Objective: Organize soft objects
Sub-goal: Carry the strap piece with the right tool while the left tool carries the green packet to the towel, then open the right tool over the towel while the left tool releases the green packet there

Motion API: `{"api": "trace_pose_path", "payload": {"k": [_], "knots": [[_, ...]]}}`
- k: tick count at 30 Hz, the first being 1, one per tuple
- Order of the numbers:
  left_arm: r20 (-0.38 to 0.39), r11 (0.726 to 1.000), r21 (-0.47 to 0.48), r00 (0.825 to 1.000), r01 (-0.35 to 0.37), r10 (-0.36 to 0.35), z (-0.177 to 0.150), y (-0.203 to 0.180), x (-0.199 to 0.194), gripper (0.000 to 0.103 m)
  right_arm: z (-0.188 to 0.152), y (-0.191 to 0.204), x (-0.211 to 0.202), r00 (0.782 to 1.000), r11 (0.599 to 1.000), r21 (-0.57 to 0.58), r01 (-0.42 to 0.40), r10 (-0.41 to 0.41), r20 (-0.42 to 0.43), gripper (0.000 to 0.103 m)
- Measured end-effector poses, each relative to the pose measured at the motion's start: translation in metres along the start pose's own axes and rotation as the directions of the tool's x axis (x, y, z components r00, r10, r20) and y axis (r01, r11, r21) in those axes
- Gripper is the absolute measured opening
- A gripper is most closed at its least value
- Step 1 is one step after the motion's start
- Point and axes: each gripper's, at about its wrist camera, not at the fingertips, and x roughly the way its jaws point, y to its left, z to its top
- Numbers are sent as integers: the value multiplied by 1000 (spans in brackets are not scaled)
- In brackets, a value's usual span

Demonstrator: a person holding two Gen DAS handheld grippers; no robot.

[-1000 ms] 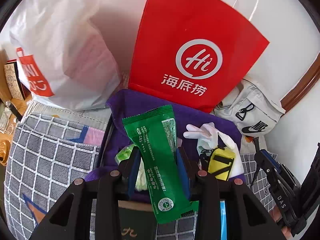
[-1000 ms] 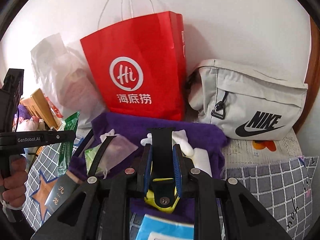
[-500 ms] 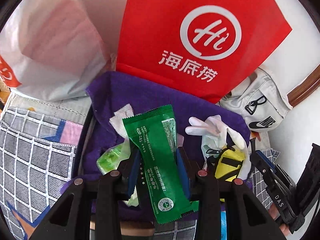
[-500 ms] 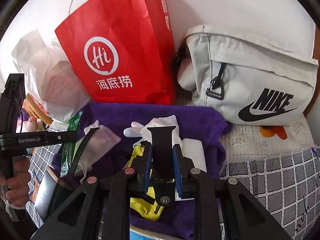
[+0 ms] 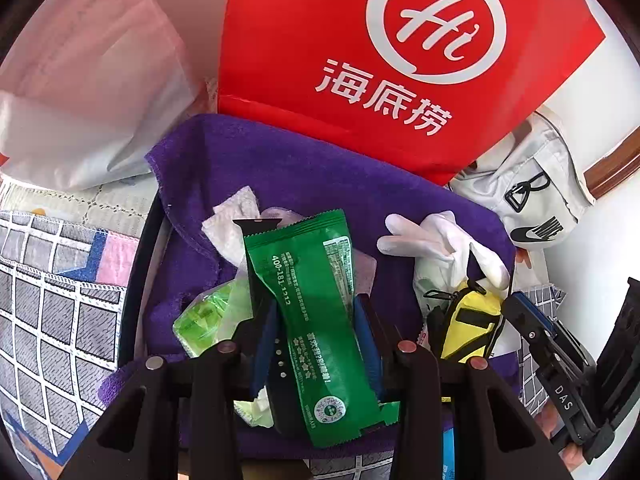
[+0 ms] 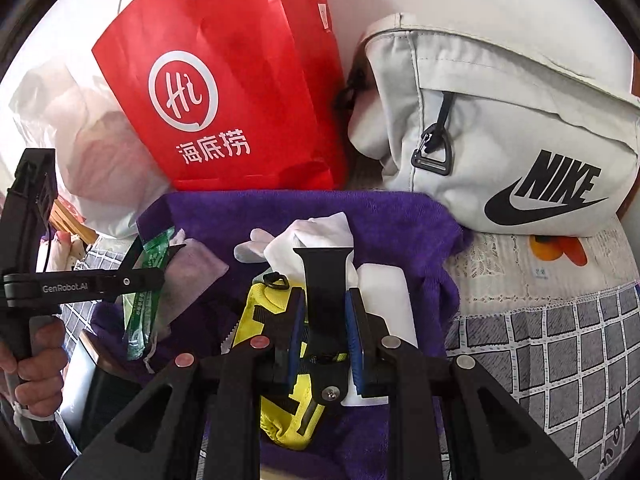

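You are looking down at a soft purple towel [image 5: 304,176] that is lying spread in the middle. A tall red paper bag [image 6: 240,92] is standing behind it, against the wall. A crinkly white plastic bag [image 5: 80,92] is sitting to the left of the paper bag, and a pale grey cloth waist bag [image 6: 500,120] is lying to its right. A white cloth glove [image 5: 436,236] is resting on the right part of the towel, and a small yellow pouch with black straps [image 6: 264,312] is lying just in front of it. A flat green foil packet [image 5: 316,320] is sitting over the towel's left part, with a crumpled white tissue [image 5: 232,228] lying behind it. A grey checked cloth [image 6: 560,348] is lying under it all.
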Motion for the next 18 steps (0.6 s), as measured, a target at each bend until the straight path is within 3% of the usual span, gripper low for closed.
{"api": "trace_pose_path", "payload": {"k": [6, 9, 18], "knots": [[-2, 1000, 0, 1000, 15, -15, -1, 1, 0, 43, 1, -2, -4, 1000, 1000, 8, -17, 17, -2, 22], [-9, 1000, 6, 1000, 4, -4, -2, 0, 0, 53, 2, 1, -7, 1000, 1000, -4, -18, 18, 1, 29], [10, 998, 46, 999, -52, 52, -13, -7, -28, 54, 4, 23, -35, 999, 999, -40, -6, 8, 33, 46]]}}
